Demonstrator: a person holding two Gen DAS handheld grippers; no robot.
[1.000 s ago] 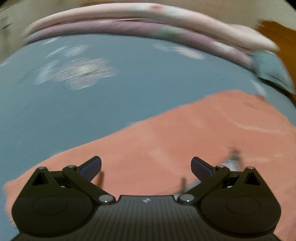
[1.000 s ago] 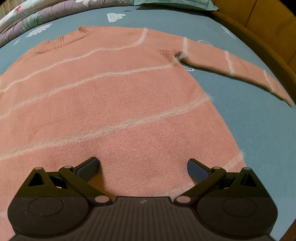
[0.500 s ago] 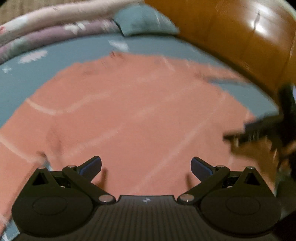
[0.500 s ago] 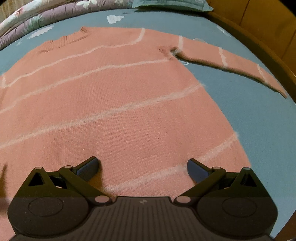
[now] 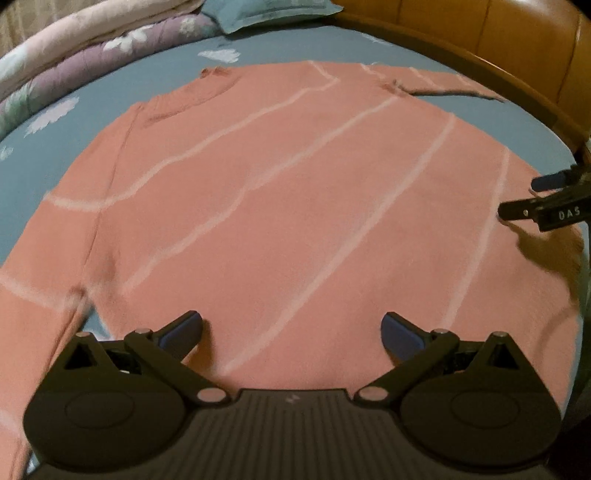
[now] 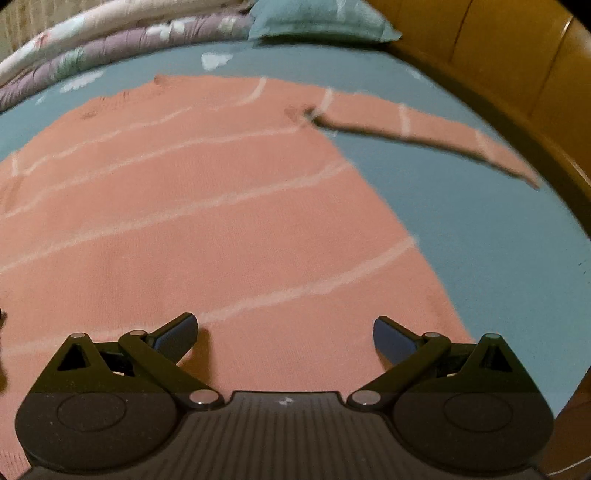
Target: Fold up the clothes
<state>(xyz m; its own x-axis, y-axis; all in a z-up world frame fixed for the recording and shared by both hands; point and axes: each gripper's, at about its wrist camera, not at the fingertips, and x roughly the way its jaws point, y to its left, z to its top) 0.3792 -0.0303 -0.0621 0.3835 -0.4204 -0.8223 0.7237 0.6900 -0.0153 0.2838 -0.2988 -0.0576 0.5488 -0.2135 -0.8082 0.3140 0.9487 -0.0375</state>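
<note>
Both wrist views look low across the same sweater (image 5: 295, 206) toward the headboard (image 6: 517, 55).

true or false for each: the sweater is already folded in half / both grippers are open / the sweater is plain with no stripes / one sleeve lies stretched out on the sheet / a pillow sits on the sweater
1. The sweater is already folded in half. False: it lies spread flat on the bed sheet.
2. Both the left gripper and the right gripper are open. True.
3. The sweater is plain. False: pale stripes cross it.
4. One sleeve lies stretched out on the sheet. True.
5. A pillow sits on the sweater. False: it lies beyond the collar, apart from it.
</note>
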